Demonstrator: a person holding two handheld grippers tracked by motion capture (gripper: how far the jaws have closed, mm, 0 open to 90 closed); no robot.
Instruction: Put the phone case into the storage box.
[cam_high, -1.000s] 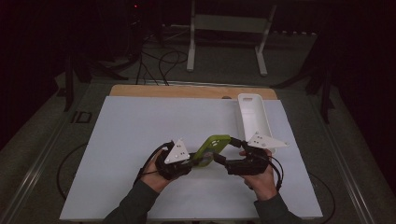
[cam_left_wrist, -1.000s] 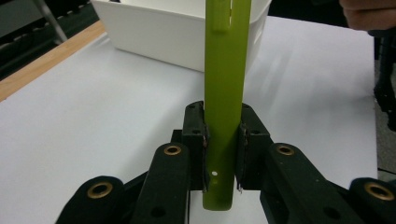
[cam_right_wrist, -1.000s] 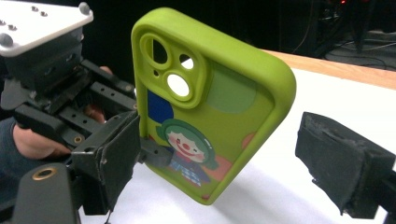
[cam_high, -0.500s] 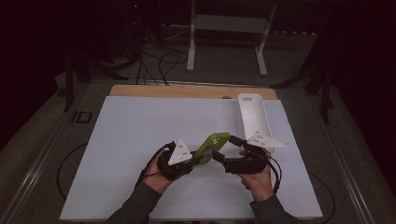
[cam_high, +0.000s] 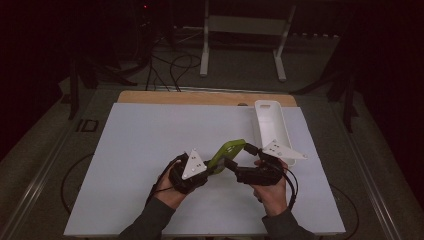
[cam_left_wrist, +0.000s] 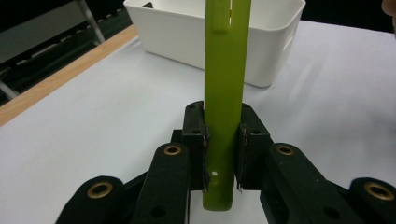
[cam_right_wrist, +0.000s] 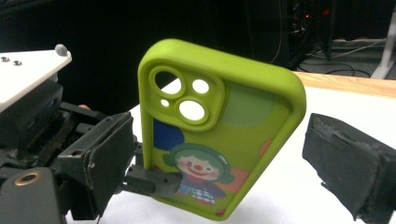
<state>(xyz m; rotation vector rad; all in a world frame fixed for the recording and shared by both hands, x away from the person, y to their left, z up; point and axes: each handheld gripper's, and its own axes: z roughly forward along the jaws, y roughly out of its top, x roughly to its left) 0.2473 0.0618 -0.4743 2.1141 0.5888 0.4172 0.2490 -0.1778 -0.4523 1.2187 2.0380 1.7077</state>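
High view: The left gripper (cam_high: 212, 166) and right gripper (cam_high: 241, 161) meet at the near middle of the white mat (cam_high: 150, 150), each in one of the person's hands. A green phone case (cam_high: 226, 152) is raised between them, slanting up toward 1 o'clock. Its lower end sits in the left gripper's jaws. The right gripper's jaws stand at the case's right side; whether they touch it cannot be told here. A white bin (cam_high: 271, 125) lies on the mat at 1 o'clock from the case, near but apart. A wooden strip (cam_high: 200, 97) runs along the mat's far edge.

Left gripper view: The left gripper (cam_left_wrist: 223, 144) is clamped narrow on the phone case (cam_left_wrist: 225, 93), seen edge-on, with 1 pad on each face near its bottom end. The case rises toward 12 o'clock, clear of the mat (cam_left_wrist: 93, 116). The bin (cam_left_wrist: 187, 32) stands behind it at 12 o'clock.

Right gripper view: The right gripper (cam_right_wrist: 224, 158) stands wide, its 2 jaws flanking the phone case (cam_right_wrist: 219, 135). The right jaw is clear of the case; contact at the left jaw cannot be told. The case's back faces the camera, with 3 lens holes at 11 o'clock and a clown print below. The left gripper (cam_right_wrist: 154, 182) holds its lower edge from 8 o'clock.
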